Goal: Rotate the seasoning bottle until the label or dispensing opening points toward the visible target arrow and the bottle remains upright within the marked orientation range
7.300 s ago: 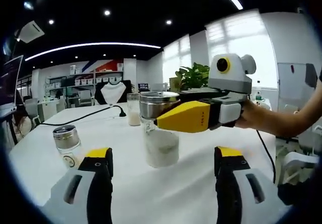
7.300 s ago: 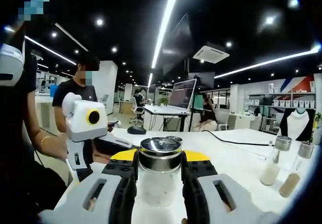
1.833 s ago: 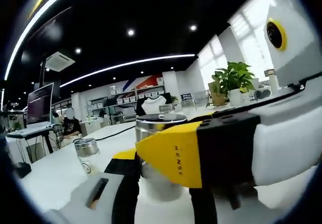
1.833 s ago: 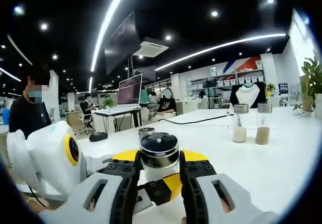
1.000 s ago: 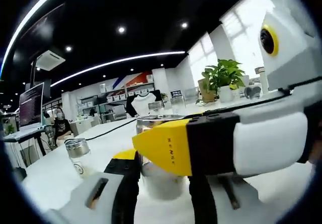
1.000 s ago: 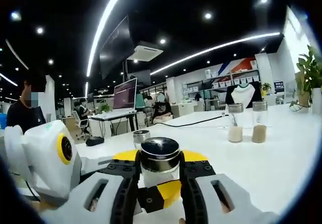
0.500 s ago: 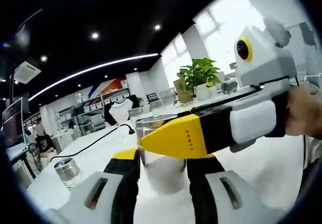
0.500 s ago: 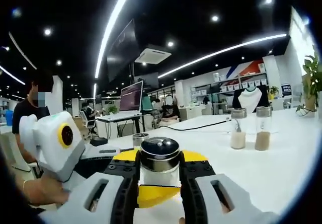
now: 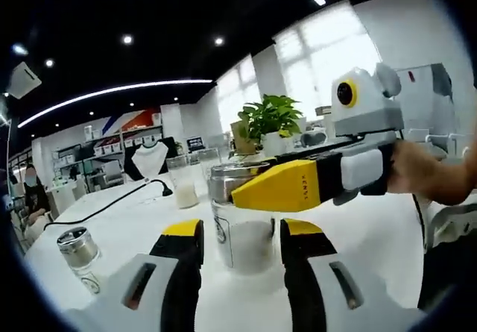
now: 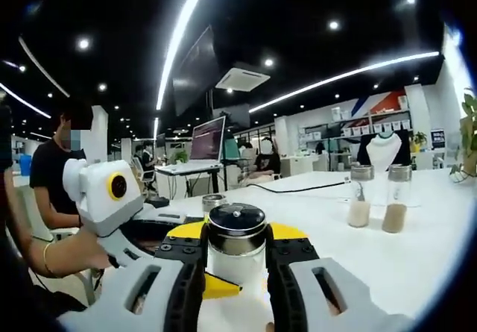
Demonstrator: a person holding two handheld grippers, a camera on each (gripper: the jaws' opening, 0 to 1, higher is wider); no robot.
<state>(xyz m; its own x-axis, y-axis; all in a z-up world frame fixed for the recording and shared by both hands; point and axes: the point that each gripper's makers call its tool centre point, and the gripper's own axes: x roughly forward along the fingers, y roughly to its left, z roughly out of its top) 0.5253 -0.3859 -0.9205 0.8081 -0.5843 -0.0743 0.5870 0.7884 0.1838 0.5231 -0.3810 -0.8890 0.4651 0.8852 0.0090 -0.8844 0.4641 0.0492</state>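
The seasoning bottle (image 9: 246, 248), a glass jar of white powder with a steel lid, stands upright on the white table (image 9: 134, 224). My right gripper (image 9: 244, 188) reaches in from the right, its yellow jaw against the lid. In the right gripper view that gripper (image 10: 235, 236) is shut on the bottle (image 10: 236, 224) just under the lid. My left gripper (image 9: 242, 231) sits low in front of the bottle, jaws either side of the glass with a thin gap on each side. In the right gripper view the left gripper (image 10: 223, 286) lies low, with one yellow tip below the bottle.
A small steel-capped shaker (image 9: 77, 247) stands at the left, a tall glass bottle (image 9: 181, 184) and a black cable (image 9: 112, 204) behind. Two tall bottles (image 10: 360, 195) stand further off on the table. A potted plant (image 9: 268, 119) is at the back. A person's hand (image 10: 71, 256) holds the left gripper.
My left gripper has drawn back from the bottle, and gaps now show beside the glass. Its yellow tip no longer spans under the bottle. The right gripper keeps its hold.
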